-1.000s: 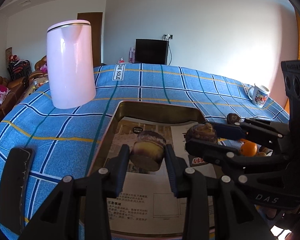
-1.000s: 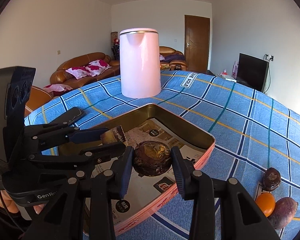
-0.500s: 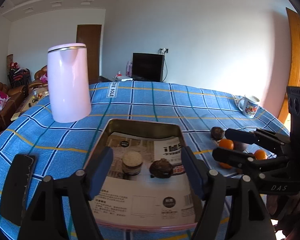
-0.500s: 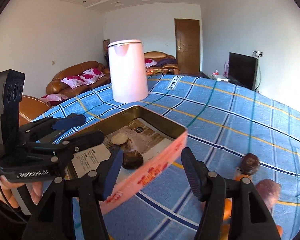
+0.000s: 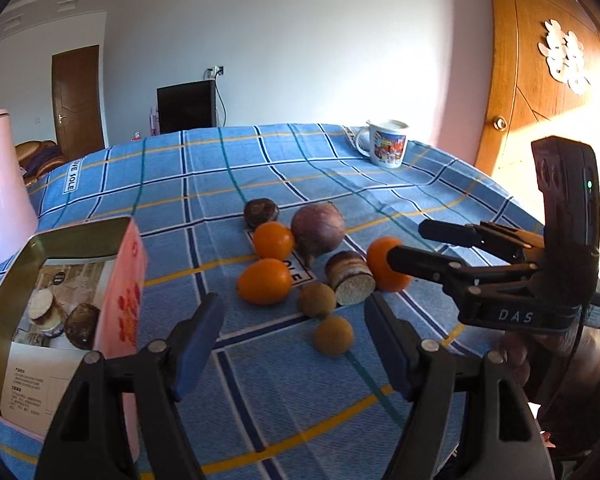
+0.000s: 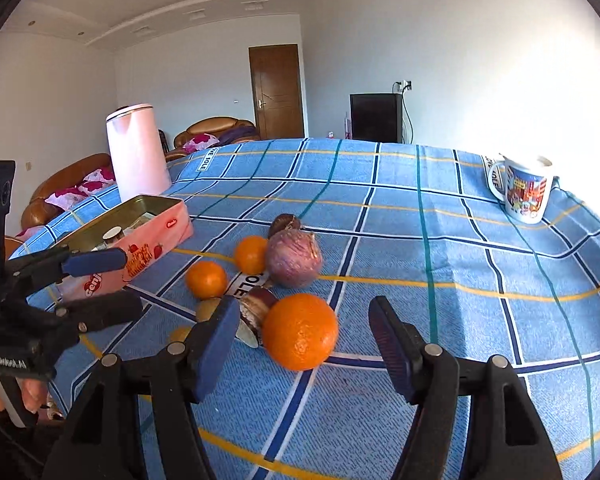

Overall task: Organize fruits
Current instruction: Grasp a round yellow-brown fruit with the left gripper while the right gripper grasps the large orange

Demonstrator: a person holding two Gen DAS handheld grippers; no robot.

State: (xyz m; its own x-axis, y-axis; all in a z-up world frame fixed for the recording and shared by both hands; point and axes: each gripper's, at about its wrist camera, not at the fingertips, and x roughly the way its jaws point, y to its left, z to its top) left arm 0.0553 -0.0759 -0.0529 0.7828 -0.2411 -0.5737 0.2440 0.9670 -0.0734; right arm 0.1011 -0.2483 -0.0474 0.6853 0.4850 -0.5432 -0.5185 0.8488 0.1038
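A pink tin box [image 5: 120, 280] stands at the left with two brown fruit pieces [image 5: 82, 326] inside; it also shows in the right wrist view [image 6: 148, 248]. Loose fruit lies on the blue checked cloth: three oranges [image 5: 265, 281], a large purple fruit [image 5: 318, 229], a dark round fruit [image 5: 261, 212], a cut brown piece [image 5: 350, 277] and two small tan fruits [image 5: 334, 335]. My left gripper [image 5: 294, 344] is open and empty, just before the tan fruits. My right gripper [image 6: 304, 340] is open, its jaws on either side of the nearest orange [image 6: 300, 331] without touching it.
A tall pink kettle [image 6: 138, 152] stands behind the box. A printed mug [image 6: 524, 188] stands at the far right of the table. A black TV [image 6: 376, 118] and a wooden door [image 6: 278, 92] are behind the table. A brown sofa [image 6: 60, 196] is at the left.
Both grippers let go of the brown fruit pieces in the tin box, opened, and swung right to the loose fruit. The right gripper now frames an orange.
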